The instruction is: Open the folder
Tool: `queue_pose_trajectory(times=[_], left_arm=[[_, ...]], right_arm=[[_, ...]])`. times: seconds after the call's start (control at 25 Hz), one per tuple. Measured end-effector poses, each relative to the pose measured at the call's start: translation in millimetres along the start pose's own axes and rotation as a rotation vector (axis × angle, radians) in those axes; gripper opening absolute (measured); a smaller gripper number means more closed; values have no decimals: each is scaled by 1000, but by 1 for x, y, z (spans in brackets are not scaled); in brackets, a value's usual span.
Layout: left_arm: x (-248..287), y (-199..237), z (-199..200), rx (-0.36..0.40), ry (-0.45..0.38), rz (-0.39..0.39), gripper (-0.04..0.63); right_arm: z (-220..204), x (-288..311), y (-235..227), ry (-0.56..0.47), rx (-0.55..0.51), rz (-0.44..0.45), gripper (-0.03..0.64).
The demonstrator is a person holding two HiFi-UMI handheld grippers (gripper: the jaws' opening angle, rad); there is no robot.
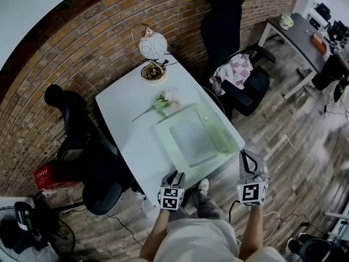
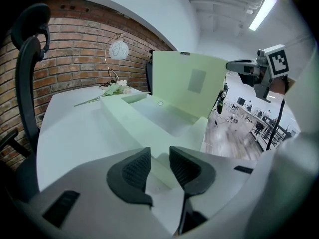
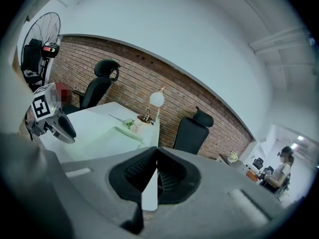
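Pale green folder [image 1: 191, 138]: it is lying at the near right corner of the white table [image 1: 125, 113]. I am judging it about half open, with its cover [image 2: 187, 83] standing upright.
Right gripper [image 3: 155, 171]: I am pinching the cover's thin edge between pressed-together jaws.
Left gripper [image 2: 160, 168]: its jaws are sitting narrowly apart on the folder's near edge, seemingly clamping the base.
Slip risk: the pinch is sitting at the very edge, so swinging the cover too fast is risking it pulling free and dropping shut.
Drag risk: if the left hold is giving way, the base is likely to slide off the table's near edge, which is just beside it.
Far side: the flower [image 1: 163, 103] is lying near the folder's far corner, with the lamp [image 1: 152, 45] beyond it.
Open room: I am seeing free floor past the table's right edge for the cover to swing over. The black chair [image 1: 229, 42] is well apart.
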State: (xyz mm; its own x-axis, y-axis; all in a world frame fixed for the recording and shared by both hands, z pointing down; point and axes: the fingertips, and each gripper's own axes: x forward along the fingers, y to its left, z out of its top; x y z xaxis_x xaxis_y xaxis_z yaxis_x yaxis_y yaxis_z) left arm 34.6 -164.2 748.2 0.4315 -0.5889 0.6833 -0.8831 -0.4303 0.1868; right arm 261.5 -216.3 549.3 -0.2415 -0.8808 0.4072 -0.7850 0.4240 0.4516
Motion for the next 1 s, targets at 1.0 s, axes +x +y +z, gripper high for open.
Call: queue_pose_trajectory(times=[1.0], left_arm=[[0, 0, 1, 3, 1, -9, 115]], right_arm=[[1, 2, -2, 9, -12, -6, 6]])
